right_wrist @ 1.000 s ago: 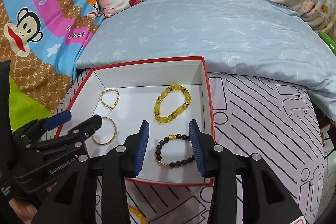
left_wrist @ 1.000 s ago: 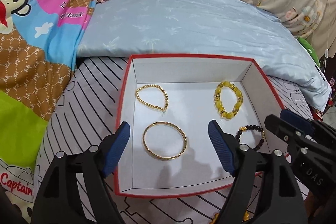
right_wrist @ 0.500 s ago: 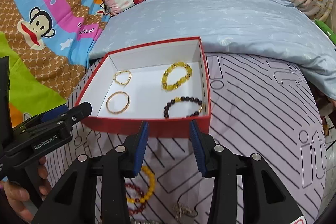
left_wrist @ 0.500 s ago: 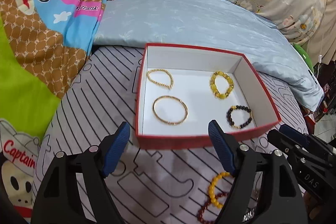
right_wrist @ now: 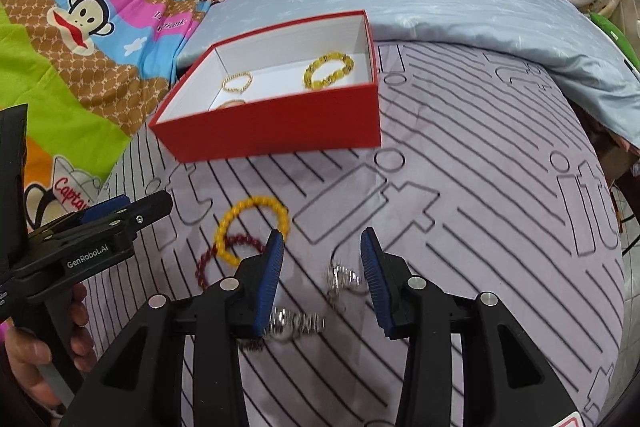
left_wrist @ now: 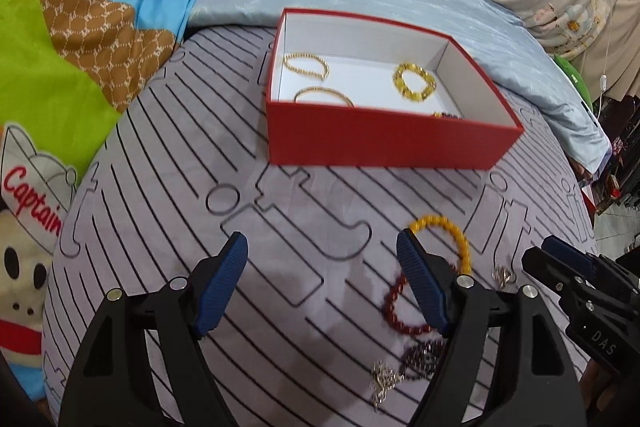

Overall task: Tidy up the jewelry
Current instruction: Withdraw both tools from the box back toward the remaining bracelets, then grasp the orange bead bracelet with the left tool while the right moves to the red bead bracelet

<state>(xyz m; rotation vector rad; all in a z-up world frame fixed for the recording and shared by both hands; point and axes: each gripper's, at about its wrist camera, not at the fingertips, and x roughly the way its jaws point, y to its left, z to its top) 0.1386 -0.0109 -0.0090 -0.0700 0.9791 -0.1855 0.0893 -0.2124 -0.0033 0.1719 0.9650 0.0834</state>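
While both claws, left (left_wrist: pixel 322 283) and right (right_wrist: pixel 322 273), hang open and empty over the bed (right_wrist: pixel 480 211), the silver piece (right_wrist: pixel 340 277) lying between the right claw's fingers looks light, slippery, snag-prone; pinch its bunched middle.

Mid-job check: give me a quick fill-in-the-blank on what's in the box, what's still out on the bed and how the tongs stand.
1. The box holding the sorted bracelets is ____ on the outside.
2. On the bedspread, the yellow bead bracelet overlaps a dark ____ bead bracelet.
3. Both the left tongs and the right tongs are ____ and hold nothing.
4. The silver jewelry lies ____ the box.

Missing words: red; red; open; outside
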